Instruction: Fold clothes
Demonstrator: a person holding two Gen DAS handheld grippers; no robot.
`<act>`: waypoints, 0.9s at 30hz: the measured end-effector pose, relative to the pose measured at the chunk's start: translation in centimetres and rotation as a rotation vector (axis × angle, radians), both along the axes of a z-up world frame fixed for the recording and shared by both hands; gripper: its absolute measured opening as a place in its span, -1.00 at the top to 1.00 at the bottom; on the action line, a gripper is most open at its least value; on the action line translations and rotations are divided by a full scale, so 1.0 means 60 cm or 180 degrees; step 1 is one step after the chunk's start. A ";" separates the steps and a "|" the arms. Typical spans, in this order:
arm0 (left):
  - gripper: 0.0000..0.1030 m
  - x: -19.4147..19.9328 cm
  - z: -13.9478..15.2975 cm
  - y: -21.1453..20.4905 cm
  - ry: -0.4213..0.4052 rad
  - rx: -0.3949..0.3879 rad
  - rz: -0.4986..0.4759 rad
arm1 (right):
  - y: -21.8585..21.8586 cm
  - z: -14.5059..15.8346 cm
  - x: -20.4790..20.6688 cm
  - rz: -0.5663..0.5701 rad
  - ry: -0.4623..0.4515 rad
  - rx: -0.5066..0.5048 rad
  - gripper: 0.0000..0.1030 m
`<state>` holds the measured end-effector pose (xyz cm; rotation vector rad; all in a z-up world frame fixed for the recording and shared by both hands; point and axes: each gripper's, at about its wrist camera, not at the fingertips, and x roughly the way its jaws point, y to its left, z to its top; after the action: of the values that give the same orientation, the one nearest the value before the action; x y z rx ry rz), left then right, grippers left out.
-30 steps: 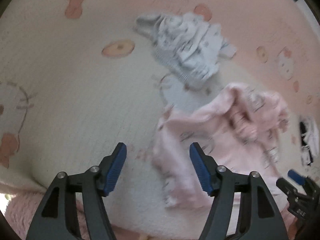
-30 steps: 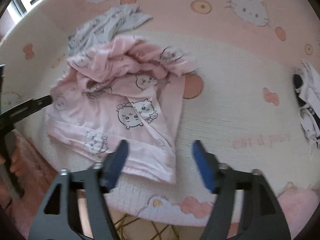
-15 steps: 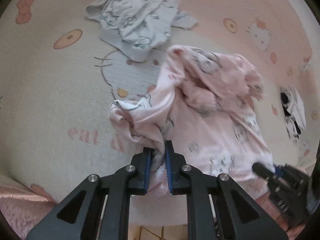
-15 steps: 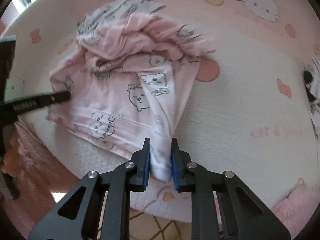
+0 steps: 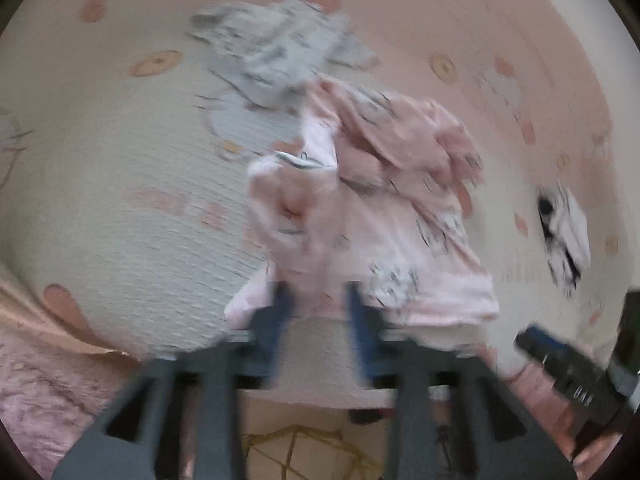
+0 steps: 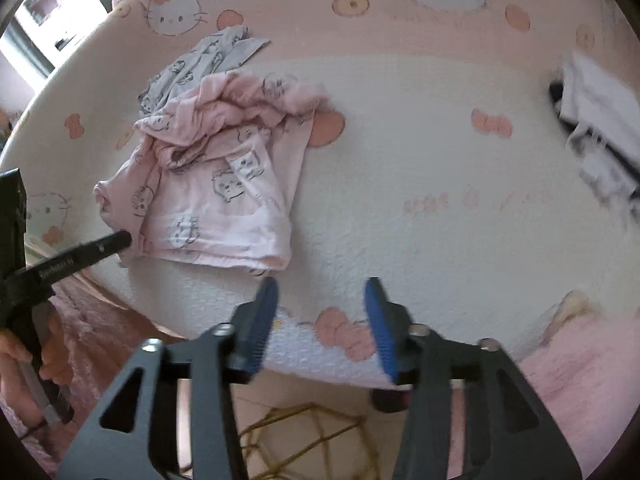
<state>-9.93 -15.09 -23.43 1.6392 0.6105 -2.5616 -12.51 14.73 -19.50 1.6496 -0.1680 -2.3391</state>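
A pink cat-print garment (image 6: 224, 184) lies crumpled on the Hello Kitty blanket, also in the left wrist view (image 5: 372, 208). My left gripper (image 5: 318, 312) is open at its near edge, blurred by motion, with a fold of pink cloth loose between the jaws; its fingertip shows in the right wrist view (image 6: 120, 238) at the garment's left corner. My right gripper (image 6: 320, 312) is open and empty, just off the garment's near right corner; it also shows in the left wrist view (image 5: 536, 340).
A grey printed garment (image 5: 280, 48) lies behind the pink one. A black-and-white garment (image 6: 600, 128) lies at the right. The blanket's near edge (image 6: 344, 344) drops to the floor, where a gold wire frame (image 6: 312, 440) stands.
Both grippers closed on the pink garment's near edge half a second ago; now both have opened and pulled back toward the blanket edge. The garment lies more spread toward me.
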 end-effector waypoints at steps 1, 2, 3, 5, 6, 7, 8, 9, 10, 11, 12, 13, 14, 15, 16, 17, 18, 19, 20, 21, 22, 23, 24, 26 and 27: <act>-0.24 0.002 -0.001 -0.001 0.0021 -0.0065 0.0058 | -0.008 -0.013 -0.010 -0.0021 -0.0037 -0.0045 -0.35; -0.24 -0.001 -0.006 -0.005 0.0021 -0.0132 0.0102 | -0.016 -0.026 -0.021 -0.0040 -0.0073 -0.0080 -0.41; -0.24 -0.014 -0.020 -0.013 -0.0023 -0.0196 0.0115 | -0.024 -0.039 -0.031 -0.0059 -0.0108 -0.0115 -0.45; -0.24 -0.018 -0.035 -0.015 -0.0081 -0.0271 0.0158 | -0.045 -0.065 -0.055 -0.0028 -0.0146 -0.0067 -0.45; -0.24 -0.021 -0.043 -0.015 -0.0102 -0.0317 0.0180 | -0.052 -0.074 -0.065 -0.0006 -0.0159 -0.0032 -0.45; -0.24 -0.027 -0.050 -0.014 -0.0100 -0.0376 0.0199 | -0.062 -0.084 -0.075 0.0015 -0.0173 -0.0010 -0.45; -0.24 -0.029 -0.054 -0.016 -0.0104 -0.0413 0.0206 | -0.072 -0.089 -0.080 0.0036 -0.0130 -0.0009 -0.47; -0.24 -0.032 -0.057 -0.020 -0.0127 -0.0440 0.0210 | -0.080 -0.090 -0.084 0.0058 -0.0065 -0.0014 -0.59; -0.24 -0.035 -0.065 -0.026 -0.0162 -0.0451 0.0221 | -0.089 -0.091 -0.087 0.0079 0.0000 -0.0019 -0.62; -0.24 -0.035 -0.069 -0.034 -0.0168 -0.0438 0.0241 | -0.099 -0.092 -0.088 0.0151 0.0043 -0.0039 -0.62; -0.24 -0.034 -0.072 -0.039 -0.0155 -0.0437 0.0241 | -0.110 -0.093 -0.090 0.0242 0.0076 -0.0066 -0.56; -0.17 -0.036 -0.072 -0.035 -0.0118 -0.0491 0.0187 | -0.123 -0.092 -0.091 0.0362 0.0101 -0.0042 -0.36; 0.25 -0.038 -0.073 -0.031 -0.0081 -0.0544 0.0132 | -0.135 -0.089 -0.090 0.0478 0.0137 0.0022 -0.24; 0.44 -0.039 -0.073 -0.026 -0.0050 -0.0581 0.0071 | -0.143 -0.086 -0.086 0.0568 0.0162 0.0039 0.18; 0.70 -0.039 -0.072 -0.018 -0.0033 -0.0577 -0.0004 | -0.150 -0.083 -0.081 0.0650 0.0179 0.0033 0.45; 0.78 -0.037 -0.070 -0.010 -0.0013 -0.0568 -0.0077 | -0.158 -0.080 -0.076 0.0732 0.0197 0.0028 0.57; 0.78 -0.032 -0.065 0.000 0.0015 -0.0550 -0.0145 | -0.157 -0.074 -0.071 0.0742 0.0231 0.0035 0.70; 0.78 -0.027 -0.060 0.009 0.0043 -0.0532 -0.0212 | -0.153 -0.067 -0.066 0.0724 0.0272 0.0046 0.73; 0.78 -0.021 -0.056 0.019 0.0069 -0.0507 -0.0280 | -0.146 -0.059 -0.064 0.0697 0.0297 0.0033 0.73; 0.78 -0.016 -0.052 0.028 0.0088 -0.0449 -0.0351 | -0.136 -0.048 -0.063 0.0655 0.0312 -0.0004 0.73; 0.78 -0.010 -0.048 0.039 0.0104 -0.0359 -0.0426 | -0.120 -0.032 -0.061 0.0585 0.0351 -0.0034 0.73; 0.78 -0.004 -0.044 0.049 0.0122 -0.0283 -0.0496 | -0.106 -0.018 -0.056 0.0538 0.0416 -0.0024 0.73; 0.78 0.002 -0.040 0.061 0.0145 -0.0212 -0.0577 | -0.093 -0.004 -0.052 0.0504 0.0489 -0.0001 0.74; 0.78 0.006 -0.035 0.084 0.0172 -0.0086 -0.0711 | -0.061 0.033 -0.043 0.0414 0.0658 0.0110 0.74; 0.78 0.007 -0.034 0.096 0.0176 -0.0020 -0.0776 | -0.045 0.053 -0.042 0.0356 0.0711 0.0159 0.74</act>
<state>-9.50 -9.32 -25.48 1.7457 0.4284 -2.7803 -15.03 12.01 -16.31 1.3670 0.0271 -2.4363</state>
